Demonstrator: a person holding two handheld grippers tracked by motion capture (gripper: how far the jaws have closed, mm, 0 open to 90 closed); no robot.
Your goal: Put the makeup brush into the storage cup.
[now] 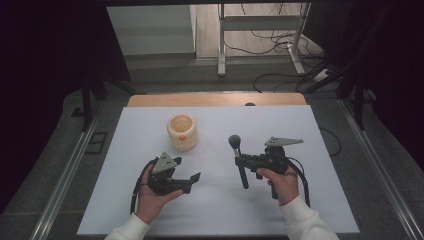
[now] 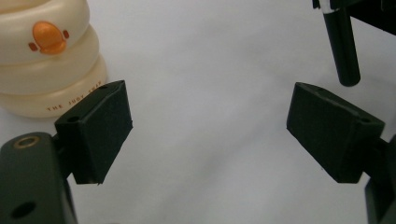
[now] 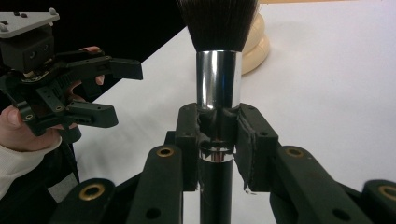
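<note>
Your right gripper [image 3: 218,140] clamps the brush [image 3: 218,84] by its handle, bristles up, above the table [image 1: 330,200]. Your left gripper [image 2: 210,126] gapes empty beside the cream jar [image 2: 49,56].

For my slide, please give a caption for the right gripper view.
Right gripper shut on a brush; open left gripper and cream cup beyond.

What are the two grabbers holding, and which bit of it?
The right gripper clamps a makeup brush where its silver collar meets the black handle. The left gripper holds nothing, its jaws wide apart over the white table.
</note>
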